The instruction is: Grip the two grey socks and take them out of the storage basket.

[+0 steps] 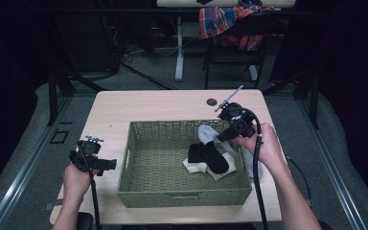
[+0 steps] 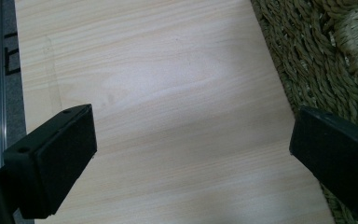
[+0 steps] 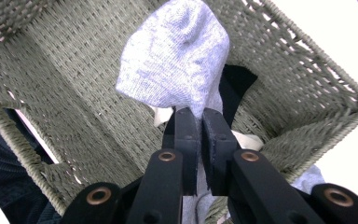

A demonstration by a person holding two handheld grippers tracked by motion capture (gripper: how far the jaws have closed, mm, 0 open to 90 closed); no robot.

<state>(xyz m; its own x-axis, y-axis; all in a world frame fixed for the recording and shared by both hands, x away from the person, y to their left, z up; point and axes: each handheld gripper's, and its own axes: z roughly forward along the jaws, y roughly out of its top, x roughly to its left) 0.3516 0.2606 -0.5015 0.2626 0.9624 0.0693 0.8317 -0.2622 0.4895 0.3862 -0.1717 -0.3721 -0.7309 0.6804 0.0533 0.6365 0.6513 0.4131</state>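
**Grey sock pinched over the basket's right rim**

Grey knit sits between our right gripper's [image 3: 199,140] jaws, which are closed tight on a grey sock [image 3: 177,60]. In the high view the sock [image 1: 210,135] drapes across the right side of the woven basket [image 1: 139,158], its toe inside and part of it trailing over the rim at centre right of the frame. A black sock [image 1: 211,154] and a cream sock [image 1: 196,166] lie on the basket floor just beside it. Our left gripper [image 1: 92,160] hovers at lower left over the table [image 1: 124,103], jaws wide apart and holding nothing. We judge a sock is being moved at the basket; whether in or out we cannot tell. The next move needs the trailing end cleared of the rim.
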